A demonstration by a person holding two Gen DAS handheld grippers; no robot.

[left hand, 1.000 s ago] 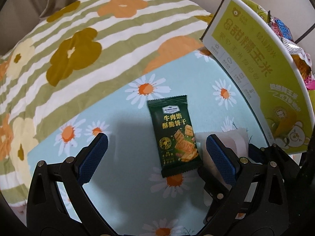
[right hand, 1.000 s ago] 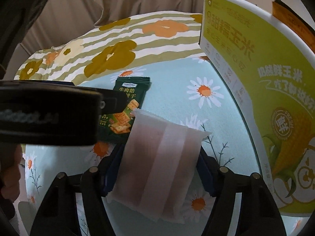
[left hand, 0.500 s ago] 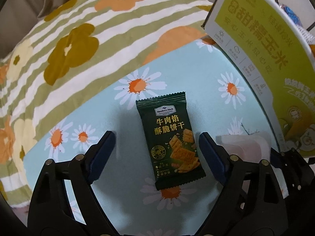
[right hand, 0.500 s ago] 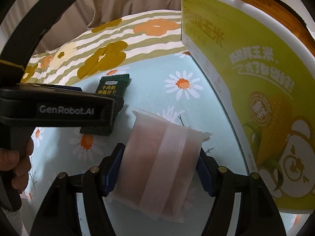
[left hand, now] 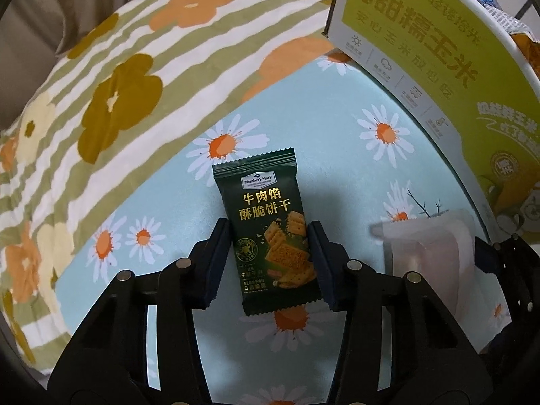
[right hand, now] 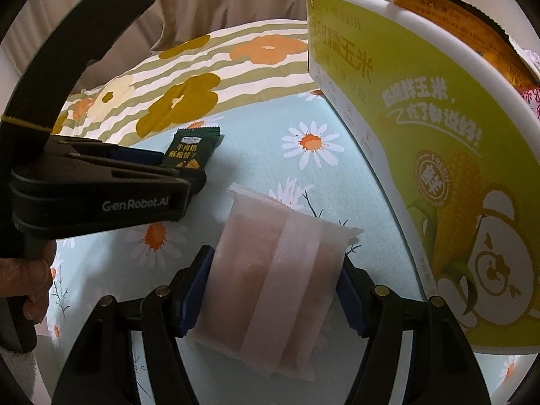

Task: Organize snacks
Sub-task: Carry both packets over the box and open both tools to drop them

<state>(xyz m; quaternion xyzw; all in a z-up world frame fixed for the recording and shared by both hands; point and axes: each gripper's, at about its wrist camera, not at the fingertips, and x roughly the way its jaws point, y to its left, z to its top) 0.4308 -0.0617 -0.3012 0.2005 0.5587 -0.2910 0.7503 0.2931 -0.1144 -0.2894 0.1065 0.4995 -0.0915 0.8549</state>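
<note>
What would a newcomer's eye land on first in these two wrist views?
Probably the dark green biscuit packet with gold lettering, pinched between the left gripper over the pale blue daisy-print cloth. Next, the frosted translucent pouch with pinkish contents clamped in the right gripper. To the right stands the big yellow-green corn-printed carton, with snack wrappers poking out its top.

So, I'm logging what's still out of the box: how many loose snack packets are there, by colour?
Dark green biscuit packet, pinched in the left gripper: 1
Frosted white packet, clamped in the right gripper: 1
Total outside the yellow-green box: 2
</note>
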